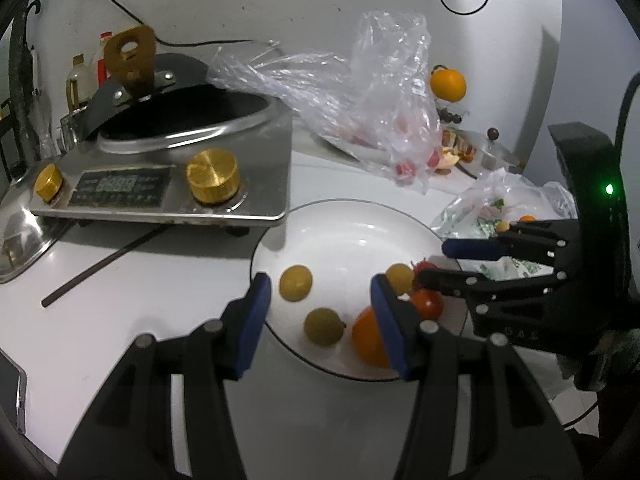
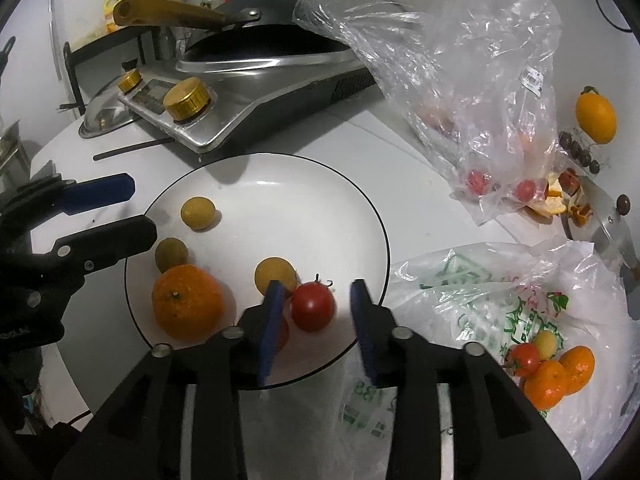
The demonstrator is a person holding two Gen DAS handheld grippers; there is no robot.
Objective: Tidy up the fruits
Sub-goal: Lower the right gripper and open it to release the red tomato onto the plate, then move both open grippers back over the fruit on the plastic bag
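Six small fruits sit on the white plate point(image 2: 372, 216) on the table. At the plate's left edge the left gripper point(image 2: 140, 212) hovers, its jaws apart and holding nothing. Next comes the orange point(image 2: 187, 307), then the red tomato point(image 2: 313, 306) lying between the right gripper's point(image 2: 318, 292) released jaws, touching neither pad. A nudge from the nearby left pad could roll it into the yellow fruit point(image 2: 275, 274) or off the rim toward the printed bag point(image 2: 480, 288).
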